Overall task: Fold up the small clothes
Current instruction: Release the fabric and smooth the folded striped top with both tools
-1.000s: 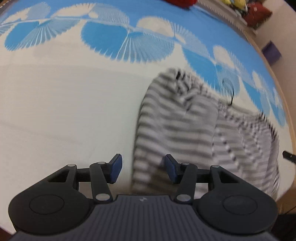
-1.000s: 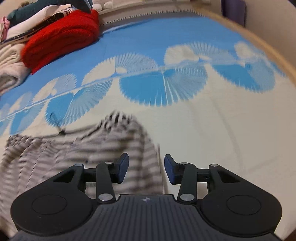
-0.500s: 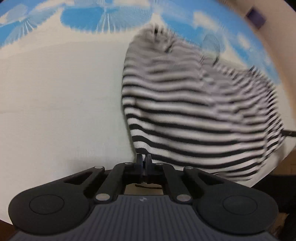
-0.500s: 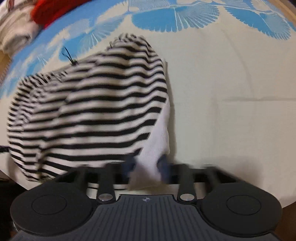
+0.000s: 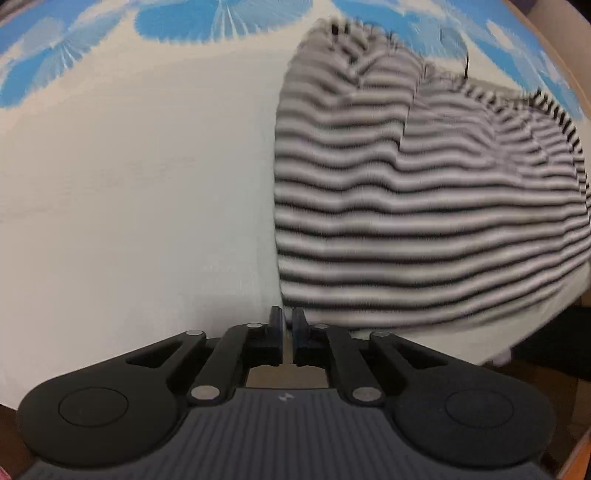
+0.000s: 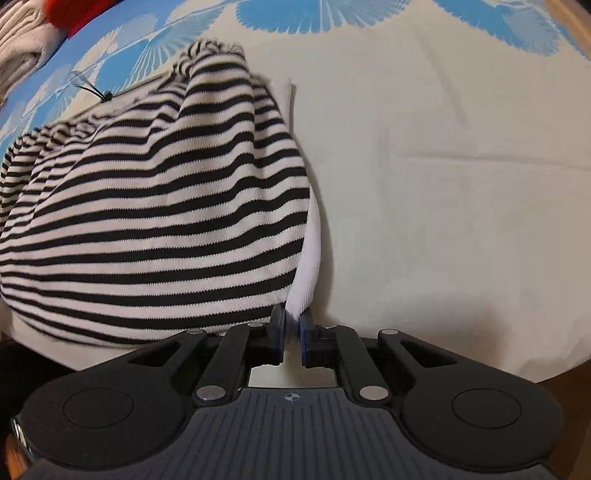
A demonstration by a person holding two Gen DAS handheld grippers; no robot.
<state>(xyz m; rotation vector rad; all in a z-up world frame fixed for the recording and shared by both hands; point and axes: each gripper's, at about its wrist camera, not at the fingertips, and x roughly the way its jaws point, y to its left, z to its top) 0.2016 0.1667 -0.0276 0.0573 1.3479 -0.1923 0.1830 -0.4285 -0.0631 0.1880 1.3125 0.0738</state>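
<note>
Rumpled striped knit garment point(image 6: 155, 221); smooth bedsheet point(image 6: 443, 184)

Soft, even indoor light; strong fisheye bending at the edges.
Left wrist view is motion-blurred, stripes of the garment point(image 5: 424, 206) smeared; right wrist view is sharp, weave clear, with a soft shadow on the bedsheet point(image 6: 443, 184) beside the cloth.

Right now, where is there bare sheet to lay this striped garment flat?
Bare cream sheet lies left of the striped garment in the left wrist view and right of it in the right wrist view, bordered beyond by the blue fan print. Crowded past the print, top left of the right view: piled clothes.
</note>
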